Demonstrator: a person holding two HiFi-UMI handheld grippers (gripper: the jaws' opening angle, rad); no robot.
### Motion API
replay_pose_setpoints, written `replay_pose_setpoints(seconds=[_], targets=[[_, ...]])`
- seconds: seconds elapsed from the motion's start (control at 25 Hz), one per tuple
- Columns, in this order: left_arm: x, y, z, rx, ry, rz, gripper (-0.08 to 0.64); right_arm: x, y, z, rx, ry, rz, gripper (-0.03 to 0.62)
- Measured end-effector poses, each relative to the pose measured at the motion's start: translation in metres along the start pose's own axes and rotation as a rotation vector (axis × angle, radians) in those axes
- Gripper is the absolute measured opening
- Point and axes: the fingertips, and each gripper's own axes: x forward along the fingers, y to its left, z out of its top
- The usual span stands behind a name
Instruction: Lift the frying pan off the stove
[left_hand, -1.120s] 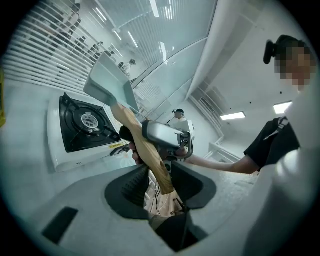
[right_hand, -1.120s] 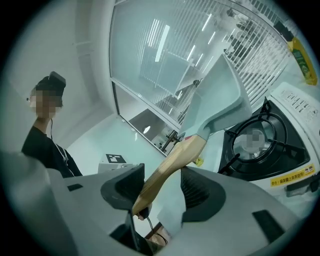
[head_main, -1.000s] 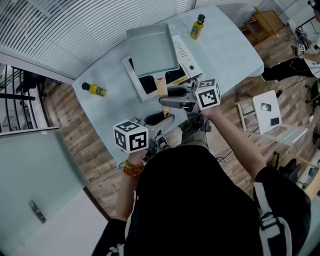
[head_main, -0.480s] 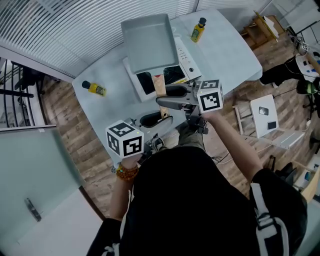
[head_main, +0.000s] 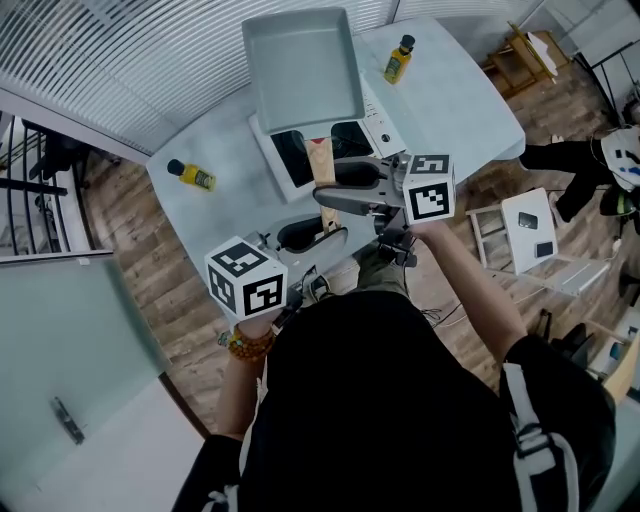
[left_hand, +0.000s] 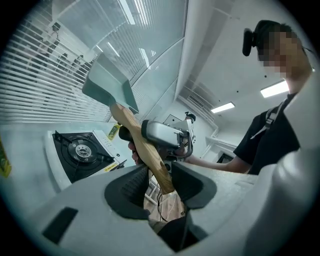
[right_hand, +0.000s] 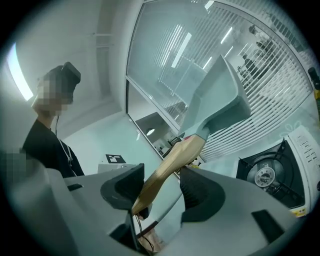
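The square grey frying pan (head_main: 300, 70) hangs tilted in the air above the white stove (head_main: 375, 125), whose black burner (head_main: 298, 160) is uncovered. Its wooden handle (head_main: 322, 165) runs back toward me. My right gripper (head_main: 338, 190) is shut across the middle of the handle (right_hand: 172, 160). My left gripper (head_main: 312, 238) is shut on the handle's end (left_hand: 160, 172), which lies slanted between its pads. The pan (left_hand: 107, 85) rises up and away in the left gripper view, with the burner (left_hand: 80, 152) below it. The right gripper view also has the pan (right_hand: 220, 100) raised over the burner (right_hand: 267, 175).
Two yellow bottles stand on the pale table (head_main: 460, 100): one (head_main: 190, 176) at the left, one (head_main: 397, 58) behind the stove. A white stool (head_main: 535, 235) stands off the table's right side, and a person (head_main: 600, 150) is farther right.
The pan has risen off the stove and tipped up at its far side, leaving the burner bare. Both grippers kept their hold on the handle; the left one drifted slightly left.
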Motion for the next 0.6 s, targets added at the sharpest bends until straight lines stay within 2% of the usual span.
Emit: replay_pose_setpoints(seconds=[0.6], targets=[[0.0012, 0.0022, -0.0016, -0.013, 0.002, -0.019, 0.153, 0.0002, -0.0038, -0.0019, 0.009, -0.011, -0.027, 0.207]])
